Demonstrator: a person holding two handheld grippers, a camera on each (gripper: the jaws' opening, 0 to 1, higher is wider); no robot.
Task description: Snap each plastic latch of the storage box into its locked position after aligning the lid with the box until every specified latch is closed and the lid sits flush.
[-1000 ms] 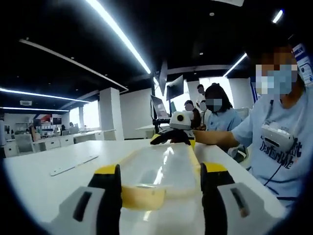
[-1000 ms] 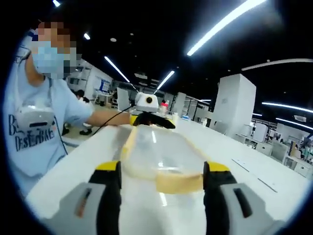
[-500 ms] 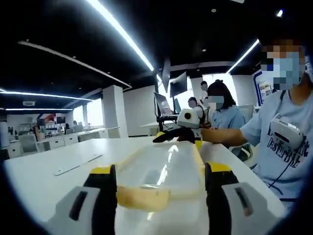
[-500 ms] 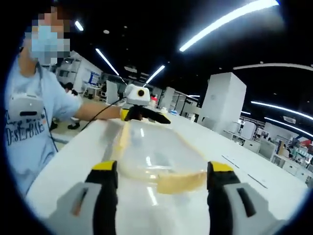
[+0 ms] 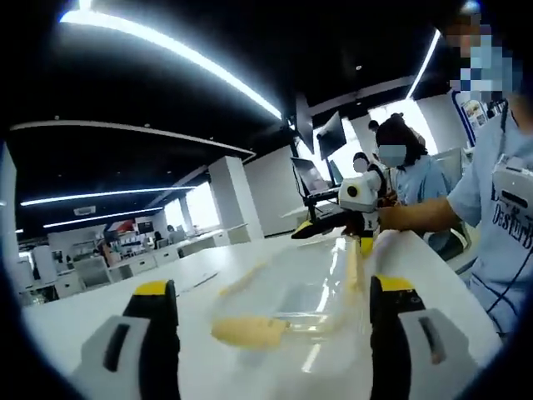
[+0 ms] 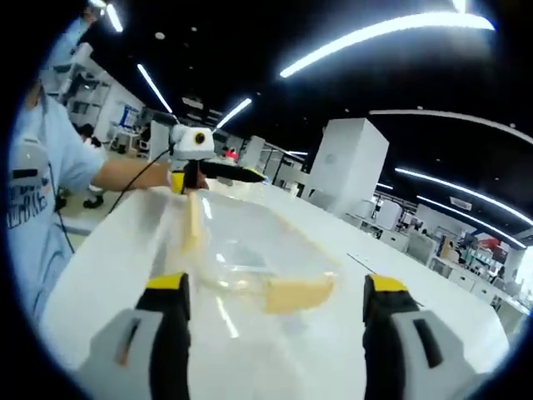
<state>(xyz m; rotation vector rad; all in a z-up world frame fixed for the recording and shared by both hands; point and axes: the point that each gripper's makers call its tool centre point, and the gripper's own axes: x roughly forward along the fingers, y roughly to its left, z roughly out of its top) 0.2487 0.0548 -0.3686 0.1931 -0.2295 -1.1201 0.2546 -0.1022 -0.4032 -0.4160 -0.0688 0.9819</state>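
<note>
Clear plastic, edged in yellow — the storage box [image 5: 291,292] lies lengthwise on the white table [image 5: 75,312] between my two tools. In the left gripper view my left gripper [image 5: 271,321] has its jaws spread wide, one on either side of the near end, where a yellow latch [image 5: 248,331] sits between them; I cannot tell whether either jaw touches the box. My right gripper [image 5: 333,227] shows at the far end, by the lid's far edge. In the right gripper view my right gripper [image 6: 275,321] is just as wide, jaws flanking the other yellow latch [image 6: 298,293] — and the left gripper [image 6: 218,171] sits beyond, at the opposite end. Blue sleeve [image 6: 71,162] at the side.
</note>
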